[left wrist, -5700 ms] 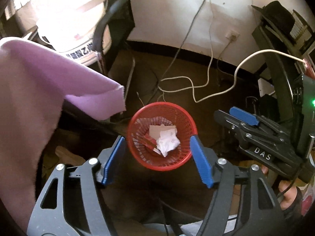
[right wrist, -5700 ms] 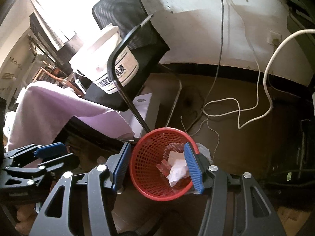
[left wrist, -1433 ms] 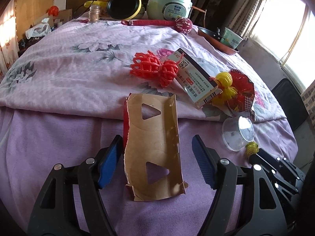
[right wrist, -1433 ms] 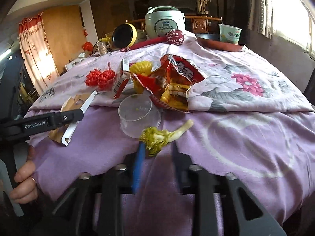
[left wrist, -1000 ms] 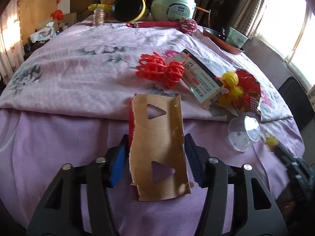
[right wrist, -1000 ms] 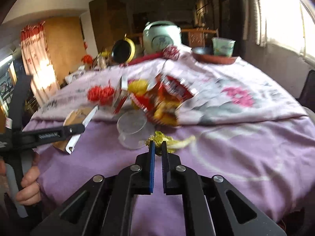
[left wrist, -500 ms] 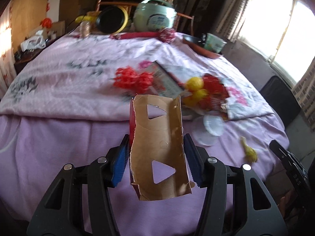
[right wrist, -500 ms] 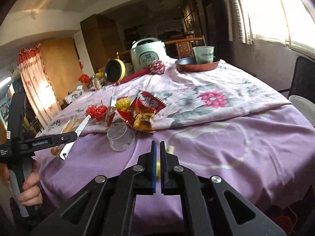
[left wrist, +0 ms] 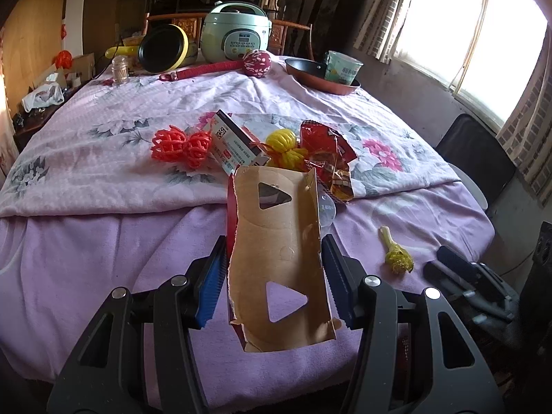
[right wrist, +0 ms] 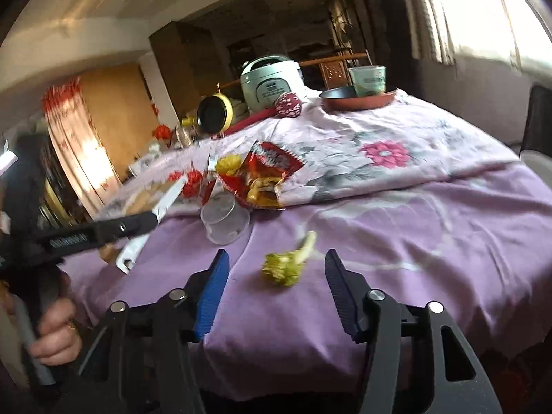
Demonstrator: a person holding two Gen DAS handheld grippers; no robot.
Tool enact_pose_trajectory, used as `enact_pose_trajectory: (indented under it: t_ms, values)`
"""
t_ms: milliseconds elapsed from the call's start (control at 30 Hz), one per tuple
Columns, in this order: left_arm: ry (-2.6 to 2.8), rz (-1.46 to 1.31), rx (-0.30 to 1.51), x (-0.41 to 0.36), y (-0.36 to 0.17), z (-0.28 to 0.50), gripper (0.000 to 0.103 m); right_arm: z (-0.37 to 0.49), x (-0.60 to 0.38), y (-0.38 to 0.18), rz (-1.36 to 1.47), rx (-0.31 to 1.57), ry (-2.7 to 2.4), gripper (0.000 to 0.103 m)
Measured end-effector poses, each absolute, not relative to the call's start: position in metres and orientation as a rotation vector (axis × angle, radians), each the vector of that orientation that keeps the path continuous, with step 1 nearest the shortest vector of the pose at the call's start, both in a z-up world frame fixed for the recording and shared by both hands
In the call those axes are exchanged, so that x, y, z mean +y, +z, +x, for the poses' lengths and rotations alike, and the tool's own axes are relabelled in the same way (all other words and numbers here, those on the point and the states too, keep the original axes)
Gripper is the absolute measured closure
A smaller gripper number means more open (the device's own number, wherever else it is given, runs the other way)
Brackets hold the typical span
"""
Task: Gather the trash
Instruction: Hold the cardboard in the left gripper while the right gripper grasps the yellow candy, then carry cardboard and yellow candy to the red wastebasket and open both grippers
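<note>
My left gripper (left wrist: 274, 288) is shut on a torn brown cardboard piece (left wrist: 281, 258) with triangular holes, held above the purple table edge. My right gripper (right wrist: 277, 289) is open and empty; a yellow-green vegetable scrap (right wrist: 288, 262) lies on the cloth just beyond its fingers, also in the left wrist view (left wrist: 396, 257). Further back lie a clear plastic cup (right wrist: 224, 220), a red snack bag (right wrist: 267, 176), a white and red box (left wrist: 234, 145), red net balls (left wrist: 181, 145) and yellow net balls (left wrist: 284, 146).
The table (left wrist: 86, 241) has a purple and floral cloth. At its far end stand a rice cooker (left wrist: 234, 32), a yellow-rimmed pan (left wrist: 165, 48), a red pan with a paper cup (left wrist: 326, 76) and a red massage stick (left wrist: 220, 67). A dark chair (left wrist: 476, 162) stands right.
My left gripper closed on the cardboard piece and lifted it off the cloth. My right gripper had shut on the vegetable scrap, then opened; the scrap now lies on the cloth.
</note>
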State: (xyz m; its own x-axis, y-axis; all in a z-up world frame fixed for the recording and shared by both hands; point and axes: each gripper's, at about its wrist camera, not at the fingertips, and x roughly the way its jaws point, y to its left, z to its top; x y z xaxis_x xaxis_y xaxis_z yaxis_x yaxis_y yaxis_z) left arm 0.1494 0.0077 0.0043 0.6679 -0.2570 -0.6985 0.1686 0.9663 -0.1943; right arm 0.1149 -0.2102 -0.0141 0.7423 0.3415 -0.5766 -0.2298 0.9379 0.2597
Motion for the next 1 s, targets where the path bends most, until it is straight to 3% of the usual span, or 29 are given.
enact_pose_trajectory:
  t_ms: [100,133,167,600,800,1000]
  values:
    - [-0.242,-0.113,0.809,0.006,0.004,0.149,0.049,0.127,-0.192,-0.029,0.138,0.709,0.311,0.049]
    - [-0.243,-0.110,0.810,0.006,0.004,0.149,0.049,0.129,-0.190,-0.032,0.128,0.705,0.290,0.062]
    - [-0.245,-0.106,0.811,0.004,0.004,0.149,0.049,0.127,-0.191,-0.032,0.109,0.687,0.255,0.089]
    - [-0.395,0.007,0.788,-0.066,0.021,0.135,0.049,0.052,-0.305,0.021,0.295,0.485,0.143,0.089]
    - [-0.542,0.107,0.804,-0.138,0.023,0.124,0.049,0.007,-0.377,0.013,0.368,0.473,-0.016,0.089]
    - [-0.725,0.263,0.832,-0.230,0.007,0.093,0.049,-0.058,-0.464,-0.034,0.479,0.544,-0.244,0.089]
